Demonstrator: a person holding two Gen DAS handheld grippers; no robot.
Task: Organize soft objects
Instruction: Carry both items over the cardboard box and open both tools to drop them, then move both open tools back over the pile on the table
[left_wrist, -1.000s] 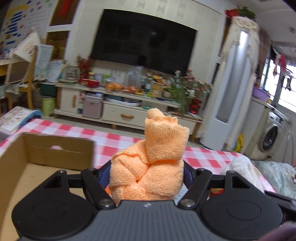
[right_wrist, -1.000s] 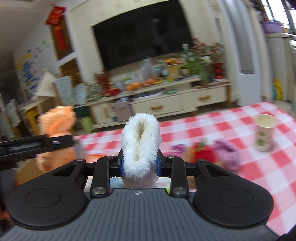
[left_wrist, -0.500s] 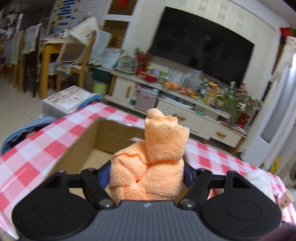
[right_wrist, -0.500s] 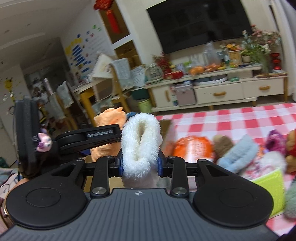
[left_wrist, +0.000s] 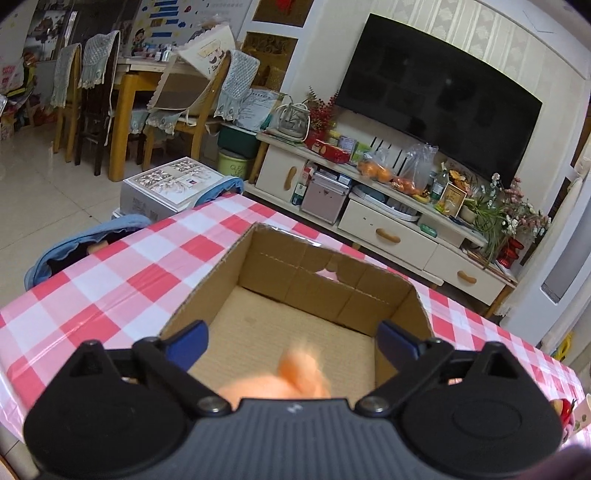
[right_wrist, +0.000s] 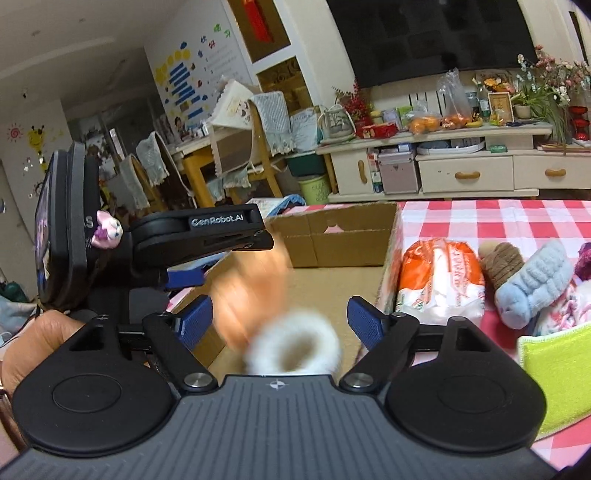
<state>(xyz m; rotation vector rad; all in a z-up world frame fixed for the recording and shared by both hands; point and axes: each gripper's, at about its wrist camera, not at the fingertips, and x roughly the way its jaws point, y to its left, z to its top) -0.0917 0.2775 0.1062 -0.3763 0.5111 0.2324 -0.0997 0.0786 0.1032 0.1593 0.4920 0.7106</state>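
Both pairs of jaws are opening wide over the open brown cardboard box (left_wrist: 325, 295) on the red-and-white checked tablecloth (left_wrist: 110, 280). Between the left gripper (left_wrist: 291, 341) fingers a blurred orange towelling bundle (left_wrist: 291, 380) touches neither pad; the right gripper (right_wrist: 280, 314) likewise frees a fluffy white ring-shaped toy (right_wrist: 293, 345), motion-blurred above the box floor
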